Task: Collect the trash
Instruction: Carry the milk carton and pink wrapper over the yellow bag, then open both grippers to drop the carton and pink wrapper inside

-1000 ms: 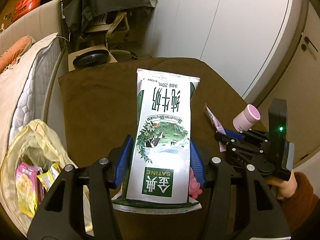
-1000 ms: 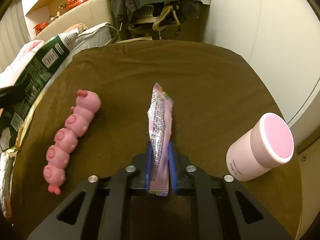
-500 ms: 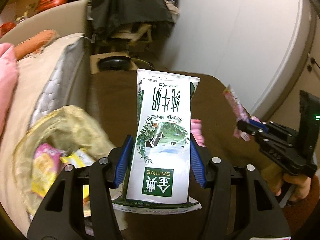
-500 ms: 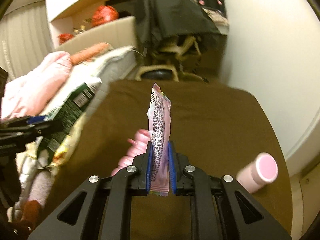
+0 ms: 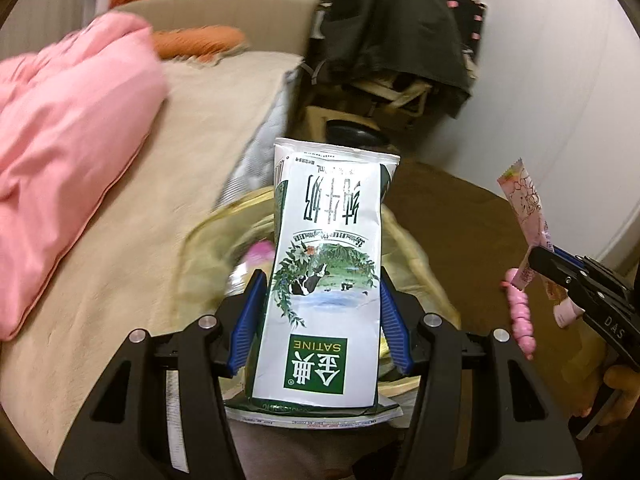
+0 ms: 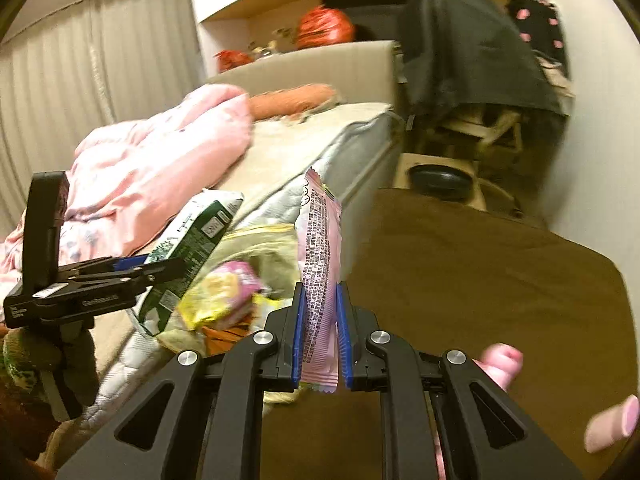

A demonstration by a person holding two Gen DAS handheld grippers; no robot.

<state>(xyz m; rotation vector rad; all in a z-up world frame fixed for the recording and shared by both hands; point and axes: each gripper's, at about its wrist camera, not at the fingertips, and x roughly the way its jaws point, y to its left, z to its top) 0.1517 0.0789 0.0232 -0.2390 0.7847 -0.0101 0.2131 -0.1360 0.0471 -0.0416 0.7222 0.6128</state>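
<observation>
Warm, yellowish indoor light fills both views, moderately bright, with no visible lamp and no hard shadows. The fisheye lenses bend straight lines, and black corners ring each round picture. In the left wrist view the milk carton (image 5: 326, 280) held in the left tongs (image 5: 320, 320) is sharp, its white face slightly glossy, while the pink quilt (image 5: 68, 132) and the bed (image 5: 132, 248) smear with motion blur. In the right wrist view the pink wrapper (image 6: 318, 280) in the right tongs (image 6: 320, 340) is crisp enough to show print, but the trash bag (image 6: 256, 264), the curtain (image 6: 92, 72) and the brown tabletop (image 6: 500, 280) look soft and streaked. The wall (image 6: 596, 120) at right glows pale.
</observation>
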